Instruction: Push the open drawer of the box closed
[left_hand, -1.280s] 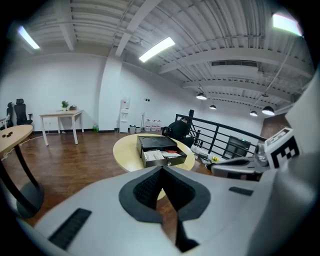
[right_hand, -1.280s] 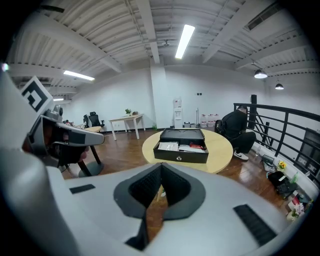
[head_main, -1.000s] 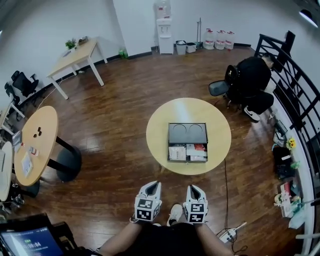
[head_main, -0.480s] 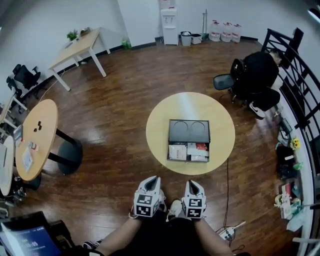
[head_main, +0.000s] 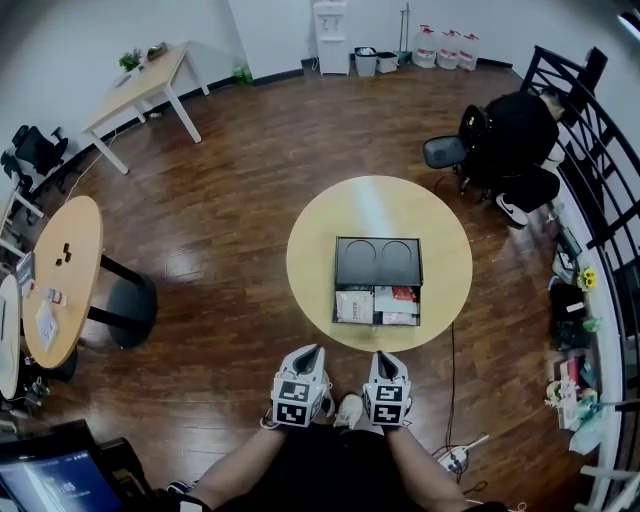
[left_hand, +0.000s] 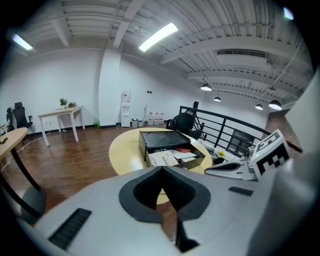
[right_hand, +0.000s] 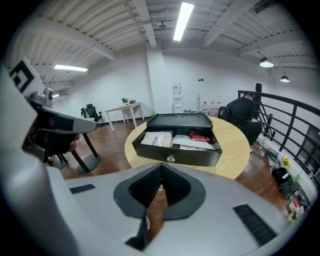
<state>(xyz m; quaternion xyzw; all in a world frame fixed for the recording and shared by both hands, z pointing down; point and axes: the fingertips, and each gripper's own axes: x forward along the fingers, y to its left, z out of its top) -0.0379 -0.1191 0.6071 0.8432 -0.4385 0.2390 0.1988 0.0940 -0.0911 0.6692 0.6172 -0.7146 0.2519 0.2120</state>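
Note:
A black box (head_main: 377, 261) sits in the middle of a round yellow table (head_main: 312, 255). Its drawer (head_main: 376, 305) is pulled out toward me and holds papers and a red packet. In the right gripper view the drawer front (right_hand: 176, 156) faces me, with a small knob (right_hand: 171, 159) at its centre. The left gripper view shows the box (left_hand: 161, 137) from its left corner. Both grippers hang over the floor short of the table's near edge, the left gripper (head_main: 311, 351) beside the right gripper (head_main: 381, 357). Each is shut with nothing in it, clear of the drawer.
A person sits on an office chair (head_main: 505, 140) beyond the table at the right, beside a black railing (head_main: 600, 210). Another round table (head_main: 62, 275) stands at the left and a desk (head_main: 140, 82) at the back left. A power strip and cable (head_main: 455, 455) lie on the floor to my right.
The head view has shifted slightly, and both grippers now stand a little nearer the table's near edge. The drawer is as far out as before.

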